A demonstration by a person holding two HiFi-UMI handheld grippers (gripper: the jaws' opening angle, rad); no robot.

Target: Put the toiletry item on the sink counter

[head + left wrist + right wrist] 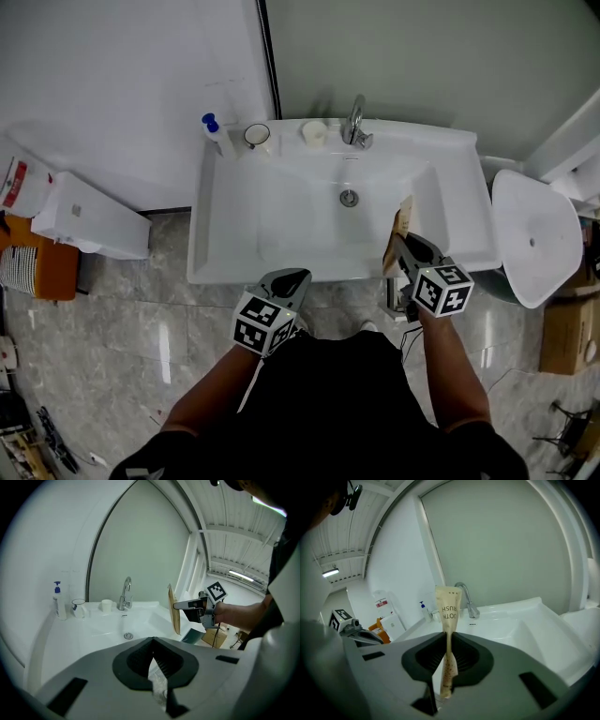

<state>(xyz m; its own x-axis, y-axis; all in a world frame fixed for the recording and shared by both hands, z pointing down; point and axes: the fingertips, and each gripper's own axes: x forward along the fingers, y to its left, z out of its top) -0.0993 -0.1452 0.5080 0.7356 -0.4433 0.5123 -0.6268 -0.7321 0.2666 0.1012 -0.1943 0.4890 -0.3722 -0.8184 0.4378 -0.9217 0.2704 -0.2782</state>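
The toiletry item is a flat tan paper toothbrush packet that stands upright, with my right gripper shut on its lower half. In the head view this packet is over the right inner wall of the white sink, held by the right gripper. The left gripper view shows the same packet edge-on in the right gripper. My left gripper hovers at the sink's front edge. Its jaws are shut on a thin clear strip of wrapping.
Along the sink's back ledge stand a blue-topped pump bottle, a mug, a small white cup and the faucet. A round white lid sits right of the sink. A white box lies on the floor left.
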